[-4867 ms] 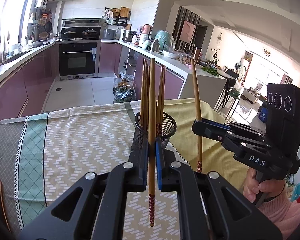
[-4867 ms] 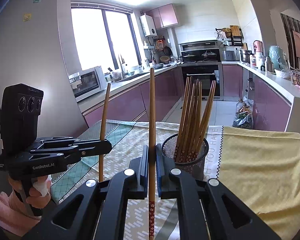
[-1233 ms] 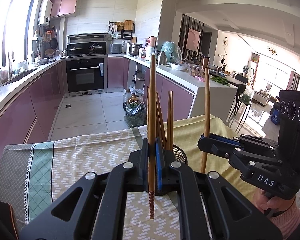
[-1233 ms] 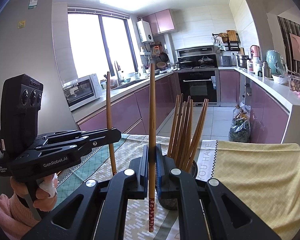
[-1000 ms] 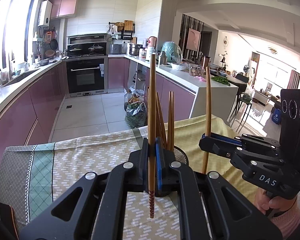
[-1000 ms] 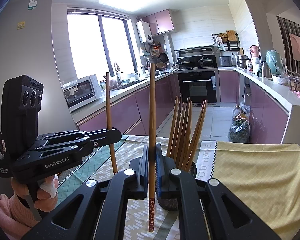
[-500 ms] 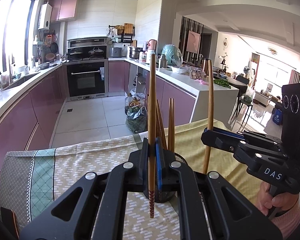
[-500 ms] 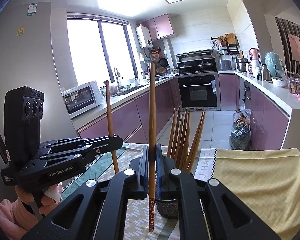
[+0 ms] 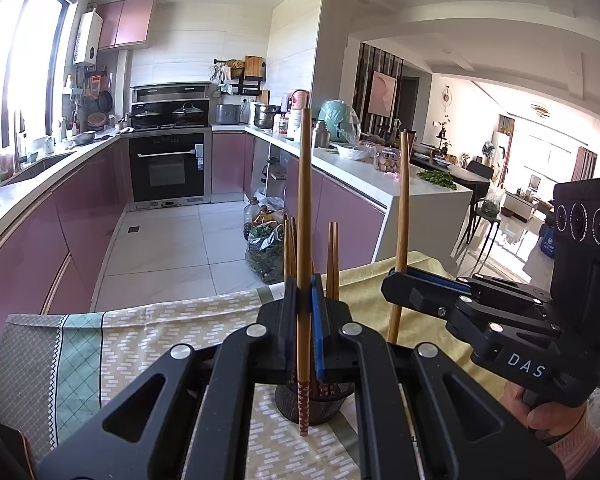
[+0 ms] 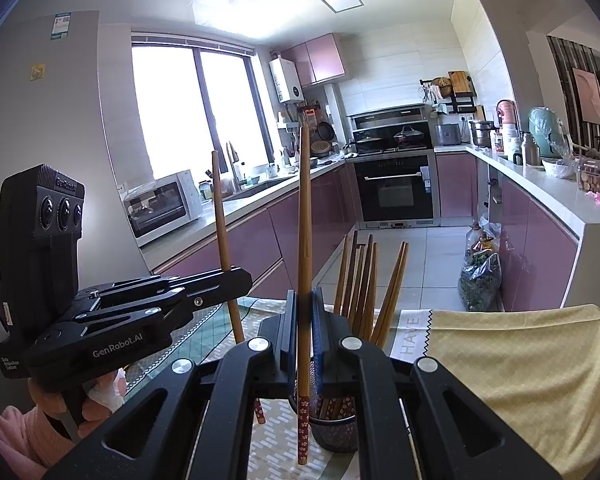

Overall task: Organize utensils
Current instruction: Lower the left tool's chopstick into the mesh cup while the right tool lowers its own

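Jaws of both grippers stay clamped on upright chopsticks, now nearer the mesh holder (image 9: pixel 314 402).

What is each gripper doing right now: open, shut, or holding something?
Left gripper: shut on one upright chopstick.
Right gripper: shut on another upright chopstick.

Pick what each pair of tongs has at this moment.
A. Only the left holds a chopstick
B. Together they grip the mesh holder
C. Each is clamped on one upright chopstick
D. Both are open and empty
C: the left tongs pinch one upright chopstick, the right tongs pinch another, and the mesh holder stands ungripped on the tablecloth.
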`<state>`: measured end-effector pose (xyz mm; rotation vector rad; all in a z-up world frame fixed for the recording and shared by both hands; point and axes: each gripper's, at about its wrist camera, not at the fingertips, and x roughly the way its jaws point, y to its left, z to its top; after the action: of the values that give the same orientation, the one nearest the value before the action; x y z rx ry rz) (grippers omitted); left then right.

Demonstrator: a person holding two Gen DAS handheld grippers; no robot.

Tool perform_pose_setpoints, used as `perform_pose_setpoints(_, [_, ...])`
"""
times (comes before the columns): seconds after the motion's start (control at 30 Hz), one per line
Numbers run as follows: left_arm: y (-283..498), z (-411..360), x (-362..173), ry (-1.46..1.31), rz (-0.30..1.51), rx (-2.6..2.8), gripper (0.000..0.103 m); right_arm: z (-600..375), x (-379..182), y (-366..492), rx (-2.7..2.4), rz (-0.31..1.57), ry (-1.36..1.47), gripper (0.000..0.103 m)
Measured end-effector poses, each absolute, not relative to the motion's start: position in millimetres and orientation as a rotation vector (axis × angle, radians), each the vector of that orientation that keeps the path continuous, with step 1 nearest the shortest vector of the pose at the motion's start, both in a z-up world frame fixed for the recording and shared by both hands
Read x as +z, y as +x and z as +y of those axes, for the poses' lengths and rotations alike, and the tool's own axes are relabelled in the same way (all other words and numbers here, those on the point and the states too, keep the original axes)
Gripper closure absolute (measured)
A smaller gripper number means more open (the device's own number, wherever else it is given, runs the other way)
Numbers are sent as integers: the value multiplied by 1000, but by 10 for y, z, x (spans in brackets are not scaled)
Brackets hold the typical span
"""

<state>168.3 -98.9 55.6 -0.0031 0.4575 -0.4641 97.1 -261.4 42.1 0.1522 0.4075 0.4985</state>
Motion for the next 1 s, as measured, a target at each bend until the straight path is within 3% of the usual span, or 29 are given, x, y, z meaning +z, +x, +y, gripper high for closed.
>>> perform_pose_setpoints(1.0, [1796, -1159, 648, -19, 443, -464, 96, -2604, 446, 1021, 486, 399, 161, 97])
